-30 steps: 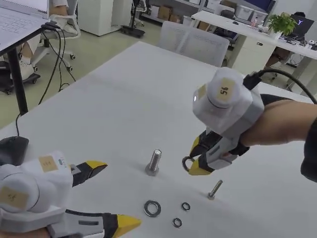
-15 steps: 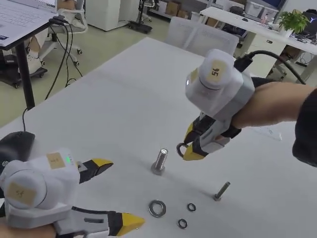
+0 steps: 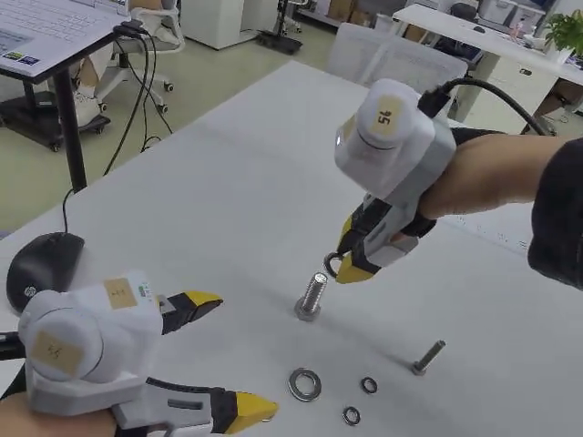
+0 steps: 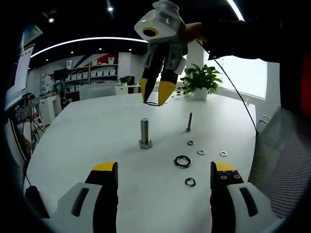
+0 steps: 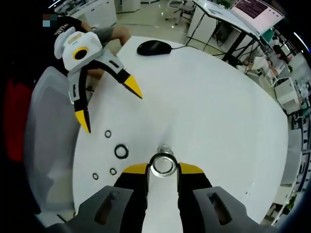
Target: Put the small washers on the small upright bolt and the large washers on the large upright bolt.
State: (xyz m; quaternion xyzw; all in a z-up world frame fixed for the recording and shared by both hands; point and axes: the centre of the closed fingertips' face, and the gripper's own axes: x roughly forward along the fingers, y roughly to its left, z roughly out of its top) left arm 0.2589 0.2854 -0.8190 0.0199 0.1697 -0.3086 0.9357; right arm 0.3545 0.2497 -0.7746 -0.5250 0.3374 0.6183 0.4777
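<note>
Within the last second the right gripper (image 3: 342,267), pinching a large silver steel washer (image 3: 333,265), had moved from beside the large upright silver hex bolt (image 3: 311,297) to just above its head, nearly lined up for dropping on, while the left gripper (image 3: 241,355) hung spread.

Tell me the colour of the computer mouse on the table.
Black; the mouse shows best in the head view.
</note>
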